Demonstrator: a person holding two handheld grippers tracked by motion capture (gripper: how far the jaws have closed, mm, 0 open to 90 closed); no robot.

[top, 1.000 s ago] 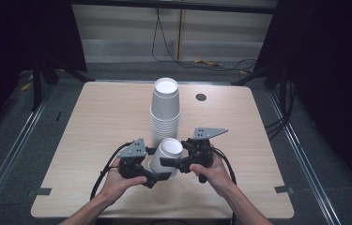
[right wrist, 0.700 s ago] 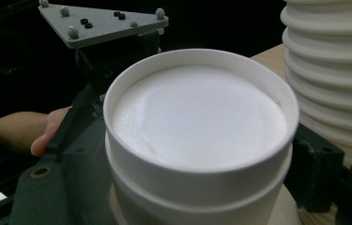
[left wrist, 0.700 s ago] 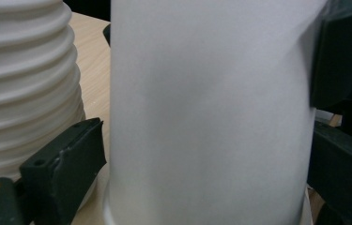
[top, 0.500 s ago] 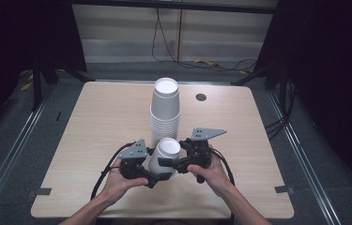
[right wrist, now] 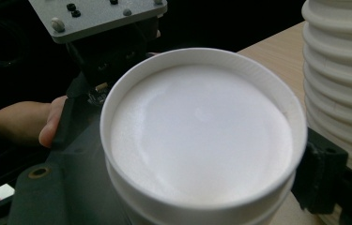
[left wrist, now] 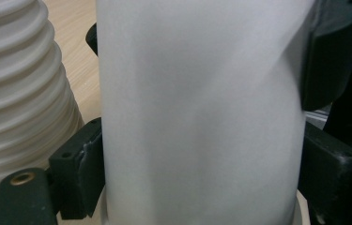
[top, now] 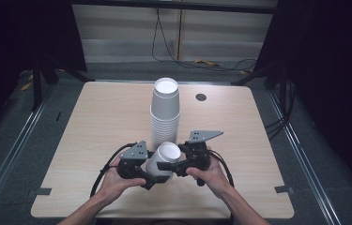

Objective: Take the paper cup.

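Note:
A tall stack of upturned white cups (top: 165, 112) stands mid-table; its ribbed rims show in the left gripper view (left wrist: 19, 93) and the right gripper view (right wrist: 342, 70). Just in front of it, both hands hold a white cup (top: 166, 154) tilted off the table. My left gripper (top: 152, 176) is shut on its wall (left wrist: 202, 103), with a jaw pressed on either side. My right gripper (top: 171, 164) is shut on the same cup from the other side, whose flat base (right wrist: 197, 126) faces its camera. A second rim just below hints at another cup nested inside.
The wooden table (top: 94, 117) has a small dark round hole (top: 201, 97) at the back right. Tape marks (top: 40, 191) sit at the front corners. Cables lie on the floor behind the table. Bare tabletop lies left and right of the stack.
Almost nothing differs: both grippers and the held cup have drifted slightly left and toward the table's front edge. The stack has not moved.

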